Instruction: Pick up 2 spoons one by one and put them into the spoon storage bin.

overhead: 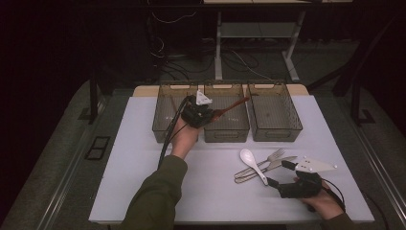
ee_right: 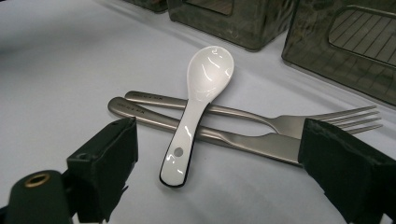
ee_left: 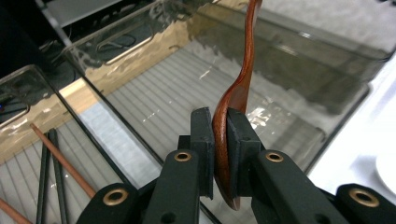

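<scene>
My left gripper (overhead: 212,114) is shut on the bowl of a brown wooden spoon (overhead: 233,106) and holds it over the middle bin (overhead: 226,134), handle pointing right and away. In the left gripper view the pads (ee_left: 204,140) pinch the spoon's bowl (ee_left: 236,95) edge-on above the bin's ribbed floor (ee_left: 163,93). Near the table's front right, my right gripper (overhead: 276,173) stands open. Its jaws (ee_right: 219,137) flank a white ceramic spoon (ee_right: 205,79), which lies across a metal fork (ee_right: 289,123) and a metal knife (ee_right: 254,142).
Three smoky translucent bins stand in a row at the back of the white table (overhead: 143,182): left (overhead: 163,129), middle, and right (overhead: 275,133). The left bin holds chopsticks (ee_left: 51,158). A desk frame and cables sit behind the table.
</scene>
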Demonstrator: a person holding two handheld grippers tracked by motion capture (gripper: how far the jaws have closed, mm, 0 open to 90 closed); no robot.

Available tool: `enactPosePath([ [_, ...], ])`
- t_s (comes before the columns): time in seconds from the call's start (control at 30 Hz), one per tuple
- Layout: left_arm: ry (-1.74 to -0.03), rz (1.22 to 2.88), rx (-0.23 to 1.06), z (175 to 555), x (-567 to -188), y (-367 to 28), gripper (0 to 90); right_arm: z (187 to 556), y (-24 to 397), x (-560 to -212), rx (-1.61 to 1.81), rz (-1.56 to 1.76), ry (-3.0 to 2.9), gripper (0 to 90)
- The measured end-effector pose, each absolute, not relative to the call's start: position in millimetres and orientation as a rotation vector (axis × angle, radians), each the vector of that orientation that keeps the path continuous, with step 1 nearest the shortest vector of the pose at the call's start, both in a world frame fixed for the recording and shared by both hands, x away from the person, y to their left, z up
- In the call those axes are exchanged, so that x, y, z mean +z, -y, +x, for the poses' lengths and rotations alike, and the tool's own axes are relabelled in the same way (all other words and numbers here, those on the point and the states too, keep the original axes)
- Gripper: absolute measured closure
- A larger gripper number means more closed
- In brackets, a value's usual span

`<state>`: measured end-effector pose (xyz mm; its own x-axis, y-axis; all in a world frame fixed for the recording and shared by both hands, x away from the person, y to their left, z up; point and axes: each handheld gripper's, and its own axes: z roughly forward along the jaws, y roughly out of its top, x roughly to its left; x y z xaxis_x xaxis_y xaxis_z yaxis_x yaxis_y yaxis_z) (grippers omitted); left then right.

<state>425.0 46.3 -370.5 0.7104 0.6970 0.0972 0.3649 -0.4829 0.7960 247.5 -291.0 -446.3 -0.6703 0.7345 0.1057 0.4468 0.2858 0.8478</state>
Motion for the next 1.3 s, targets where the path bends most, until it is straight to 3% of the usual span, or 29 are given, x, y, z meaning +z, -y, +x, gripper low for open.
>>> enactPosePath([
  [0.3, -0.847, 2.146, 0.483, 432.2, -382.5, -41.1, 81.6, 247.5, 293.0, -444.8, 1.341, 1.073, -2.241, 11.8],
  [0.4, -0.859, 2.148, 0.486, 433.3, -384.6, -40.6, 69.1, 247.3, 292.9, -445.2, 1.339, 1.072, -2.243, 11.8],
  [0.87, -0.763, 2.133, 0.360, 426.0, -376.6, -42.8, 45.2, 248.0, 292.9, -446.0, 1.333, 1.077, -2.248, 11.8],
  [1.3, -0.618, 2.082, 0.253, 374.0, -366.4, -58.0, 26.5, 246.8, 293.1, -445.3, 1.323, 1.093, -2.243, 11.8],
])
